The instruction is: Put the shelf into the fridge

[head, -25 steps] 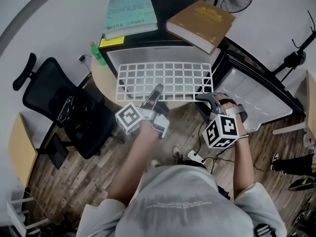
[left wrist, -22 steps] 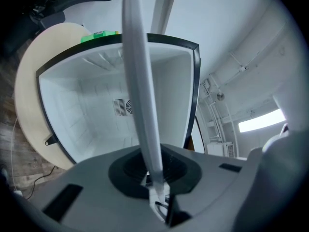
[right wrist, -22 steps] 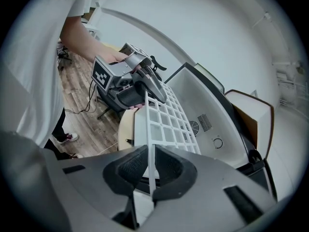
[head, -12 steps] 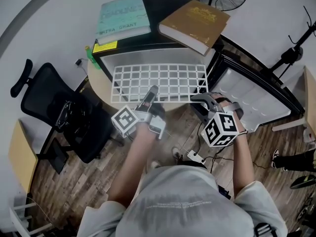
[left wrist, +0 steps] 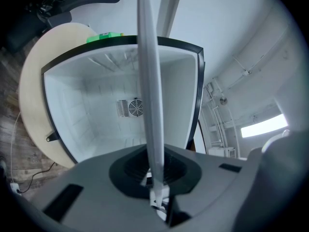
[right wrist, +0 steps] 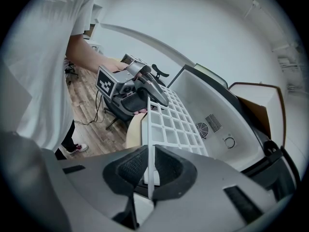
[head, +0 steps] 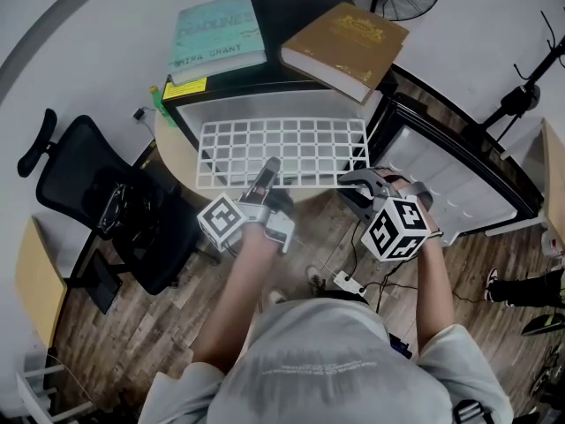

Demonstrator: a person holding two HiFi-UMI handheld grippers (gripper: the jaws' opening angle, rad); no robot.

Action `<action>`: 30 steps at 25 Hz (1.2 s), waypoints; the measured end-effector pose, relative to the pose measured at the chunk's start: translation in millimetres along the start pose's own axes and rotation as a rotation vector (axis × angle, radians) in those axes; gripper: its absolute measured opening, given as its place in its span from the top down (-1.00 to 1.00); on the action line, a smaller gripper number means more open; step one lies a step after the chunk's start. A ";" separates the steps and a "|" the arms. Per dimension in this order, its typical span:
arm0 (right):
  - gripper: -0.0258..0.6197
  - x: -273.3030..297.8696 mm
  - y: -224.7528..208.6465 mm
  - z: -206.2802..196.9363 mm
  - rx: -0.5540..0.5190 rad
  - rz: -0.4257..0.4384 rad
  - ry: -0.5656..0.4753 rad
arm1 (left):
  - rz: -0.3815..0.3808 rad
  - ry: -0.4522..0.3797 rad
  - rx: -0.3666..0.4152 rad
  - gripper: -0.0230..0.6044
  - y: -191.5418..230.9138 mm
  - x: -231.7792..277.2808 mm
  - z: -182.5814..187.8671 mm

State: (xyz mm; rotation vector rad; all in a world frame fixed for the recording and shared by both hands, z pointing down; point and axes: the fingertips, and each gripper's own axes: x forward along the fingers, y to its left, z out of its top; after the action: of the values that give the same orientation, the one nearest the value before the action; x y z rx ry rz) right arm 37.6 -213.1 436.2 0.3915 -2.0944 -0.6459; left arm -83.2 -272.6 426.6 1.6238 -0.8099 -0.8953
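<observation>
Two thin pinches are all that carry the shelf (head: 282, 151) right now. Your left gripper (head: 269, 168) has its jaws pressed onto the near rim, left of centre. Your right gripper (head: 347, 182) has its jaws clamped on the same rim near the right corner. The white grid hangs roughly level in front of the open fridge (head: 181, 104), with its far edge at the mouth. I cannot tell whether it has met any side ledge inside.

Skew is the main risk. If one hand pushes ahead of the other, the grid will twist and a far corner will jam against a side wall. That would lever the wire in your jaws. Each grip is on a narrow bar, so the shelf could pivot or slide out and drop to the fridge floor or the wooden floor below.

Watch the right side too. That corner is close to the hinge side, where the fridge door (head: 459, 179) stands open, and it could catch there. On the left, the round surface (head: 177, 153) sits just beside the cabinet, so a swing that way could knock it.

Height matters as well. Enter too low or tilted and the grid misses its supports. A hard bump could also shake the teal book (head: 216, 35) and the brown book (head: 344, 35) on top.
</observation>
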 end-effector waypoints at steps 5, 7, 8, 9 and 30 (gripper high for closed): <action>0.75 1.0 1.5 0.5 -0.010 0.035 -0.018 | -0.004 -0.004 -0.006 0.81 -0.3 -0.5 0.3; 0.75 -0.6 1.3 0.7 -0.011 0.035 -0.031 | -0.004 -0.006 -0.008 0.81 -0.6 -0.4 -0.3; 0.75 -1.0 1.0 0.9 -0.011 0.035 -0.036 | -0.002 -0.006 -0.010 0.81 -0.6 -0.4 -0.2; 0.75 -1.1 0.7 1.1 -0.009 0.038 -0.041 | -0.001 -0.006 -0.011 0.81 -0.7 -0.3 0.2; 0.77 -4.3 -0.2 3.0 -0.068 0.062 0.005 | -0.009 0.001 0.010 0.80 -4.4 -0.8 1.3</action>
State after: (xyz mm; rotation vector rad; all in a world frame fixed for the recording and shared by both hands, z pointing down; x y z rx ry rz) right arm 37.5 -210.2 431.8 0.2888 -2.0653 -0.6773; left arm -84.4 -271.6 422.2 1.6376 -0.8076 -0.8982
